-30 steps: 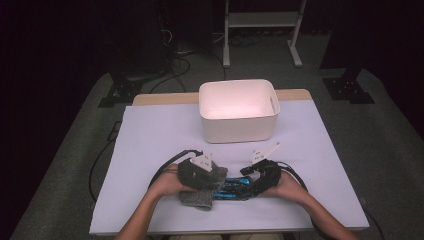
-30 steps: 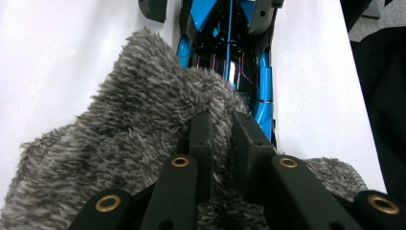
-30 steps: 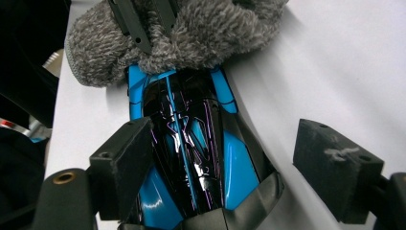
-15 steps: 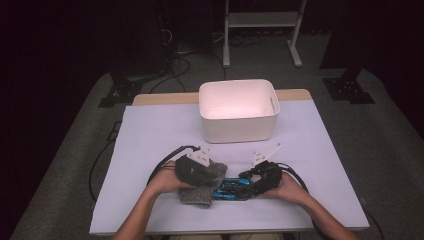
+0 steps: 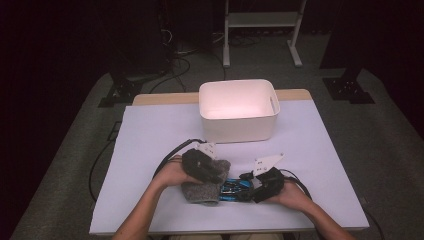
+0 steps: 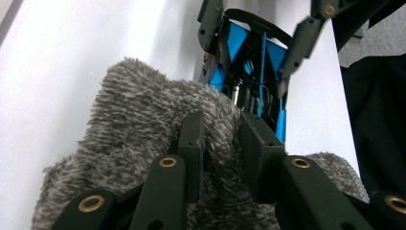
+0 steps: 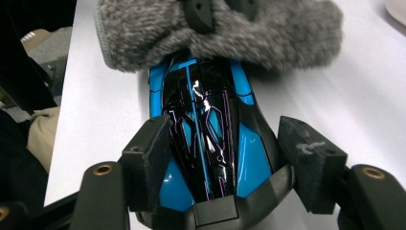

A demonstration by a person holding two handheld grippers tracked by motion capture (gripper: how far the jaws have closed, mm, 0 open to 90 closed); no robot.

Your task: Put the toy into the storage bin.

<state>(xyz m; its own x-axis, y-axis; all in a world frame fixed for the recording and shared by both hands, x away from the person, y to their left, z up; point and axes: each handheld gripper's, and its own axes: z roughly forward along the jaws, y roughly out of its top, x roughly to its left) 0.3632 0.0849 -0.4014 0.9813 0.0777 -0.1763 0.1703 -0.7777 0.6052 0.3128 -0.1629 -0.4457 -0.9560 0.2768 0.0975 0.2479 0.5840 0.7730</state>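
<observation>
A blue and black toy car [image 7: 206,110] lies on the white table near its front edge, its nose tucked under a grey fuzzy sock [image 6: 129,124]. My left gripper [image 6: 222,124] pinches a fold of the sock; its jaws have just been opening a little, with fabric still pressed between the pads. My right gripper [image 7: 225,139] straddles the car's rear; its jaws have just been closing and now sit against the car's sides. In the high view the sock [image 5: 202,192], the car [image 5: 232,189], the left gripper [image 5: 220,175] and the right gripper [image 5: 247,187] are close together.
A white plastic bin [image 5: 237,111] with handle cut-outs stands at the back middle of the table [image 5: 150,135]. Black cables loop from both grippers across the tabletop. Dark floor, cables and a stand's legs lie beyond the table.
Hardly anything: both hands keep their places at the table's front, with the sock and the car between them.
</observation>
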